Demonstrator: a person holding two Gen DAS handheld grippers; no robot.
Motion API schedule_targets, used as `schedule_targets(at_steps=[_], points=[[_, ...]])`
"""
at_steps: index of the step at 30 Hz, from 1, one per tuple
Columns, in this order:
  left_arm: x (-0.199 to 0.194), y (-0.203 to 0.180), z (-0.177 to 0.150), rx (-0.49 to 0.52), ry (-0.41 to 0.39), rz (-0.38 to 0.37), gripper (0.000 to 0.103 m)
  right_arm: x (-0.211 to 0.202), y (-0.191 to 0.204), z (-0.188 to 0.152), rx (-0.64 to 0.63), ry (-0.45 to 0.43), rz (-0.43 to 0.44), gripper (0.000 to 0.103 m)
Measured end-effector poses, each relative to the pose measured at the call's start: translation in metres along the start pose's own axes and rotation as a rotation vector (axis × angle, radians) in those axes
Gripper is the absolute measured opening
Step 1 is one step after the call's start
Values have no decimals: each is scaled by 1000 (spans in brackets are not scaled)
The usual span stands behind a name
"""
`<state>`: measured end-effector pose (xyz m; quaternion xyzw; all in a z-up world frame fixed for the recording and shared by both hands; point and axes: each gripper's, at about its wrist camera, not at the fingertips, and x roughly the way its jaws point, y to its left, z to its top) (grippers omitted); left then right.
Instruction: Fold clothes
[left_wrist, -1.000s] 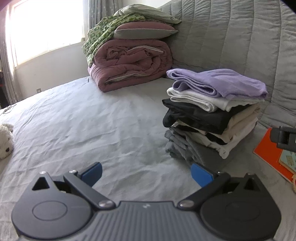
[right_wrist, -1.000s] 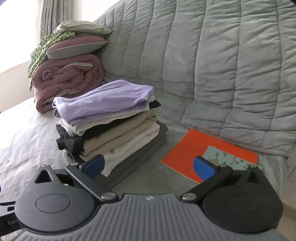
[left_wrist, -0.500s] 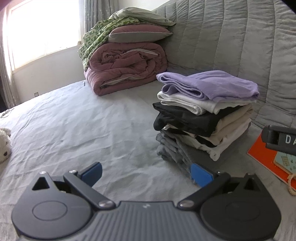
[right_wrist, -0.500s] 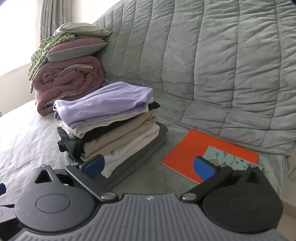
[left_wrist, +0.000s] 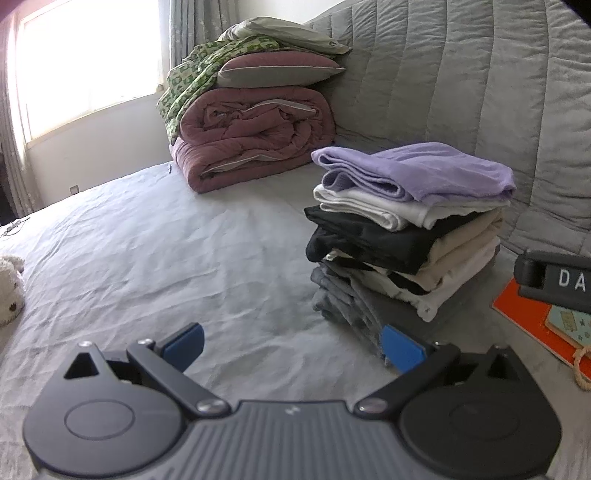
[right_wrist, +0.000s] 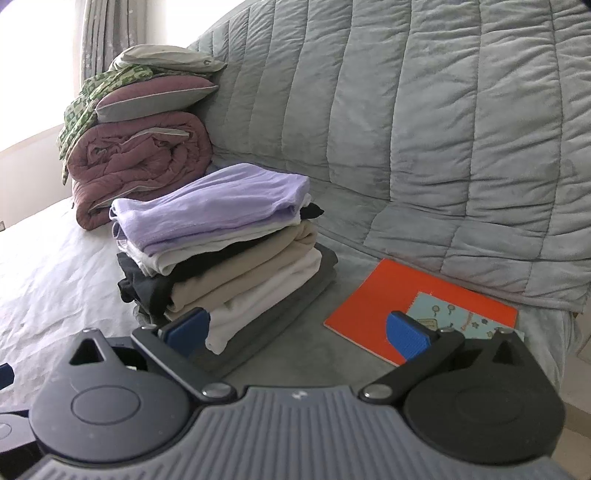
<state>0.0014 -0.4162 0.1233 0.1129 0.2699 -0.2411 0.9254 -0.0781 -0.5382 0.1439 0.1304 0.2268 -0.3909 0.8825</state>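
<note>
A stack of folded clothes (left_wrist: 406, 229) stands on the grey bed sheet (left_wrist: 184, 251), with a lilac garment (left_wrist: 424, 173) on top and white, black, beige and grey pieces under it. My left gripper (left_wrist: 293, 345) is open and empty, low over the sheet in front of the stack's left corner. In the right wrist view the same stack of clothes (right_wrist: 229, 251) sits ahead to the left, topped by the lilac garment (right_wrist: 218, 206). My right gripper (right_wrist: 297, 328) is open and empty, close to the stack's near right corner.
A rolled pink duvet (left_wrist: 255, 144) with pillows and a green patterned cloth stands at the back. A quilted grey cover (right_wrist: 424, 129) rises behind the stack. An orange book (right_wrist: 413, 306) lies to the right. A white plush toy (left_wrist: 9, 291) sits at the left edge.
The left gripper has drifted slightly, so the stack sits a little more to the left in its view. The right gripper shows further in at that view's right edge. Both stay open.
</note>
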Motion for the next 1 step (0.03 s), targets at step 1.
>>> schedule_targets(at_steps=[1], points=[[0, 0, 0, -1, 1, 1, 102, 0, 0, 0, 0, 0, 0, 103]])
